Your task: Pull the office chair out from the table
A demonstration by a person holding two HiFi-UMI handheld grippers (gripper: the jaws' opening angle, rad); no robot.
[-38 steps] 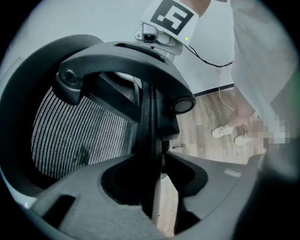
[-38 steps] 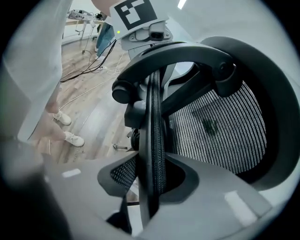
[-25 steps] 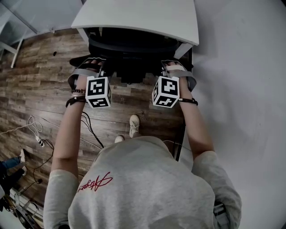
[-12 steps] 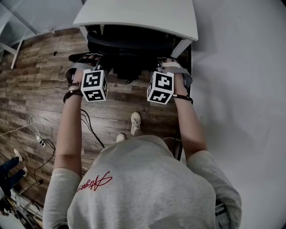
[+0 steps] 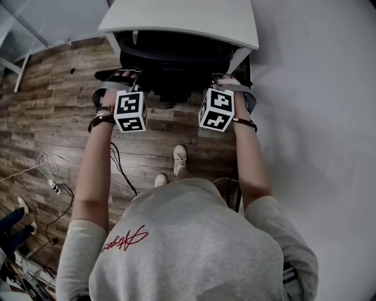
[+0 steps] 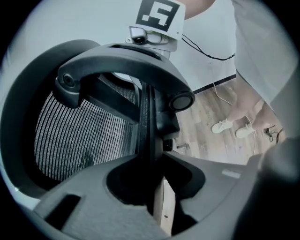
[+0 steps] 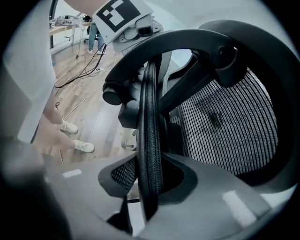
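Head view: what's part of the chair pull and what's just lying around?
In the job: office chair, table, left gripper and right gripper, both clamped on the chair's backrest rim.
Lying about: cables on the wood floor, another person's legs at the lower left edge.

We find the office chair [image 5: 173,62] tucked under the table [image 5: 188,20], its back toward us. Left gripper [image 5: 119,82] sits astride the back's left edge, right gripper [image 5: 228,83] astride its right edge. Cables [image 5: 120,170] lie on the floor [image 5: 53,117], left of our feet.
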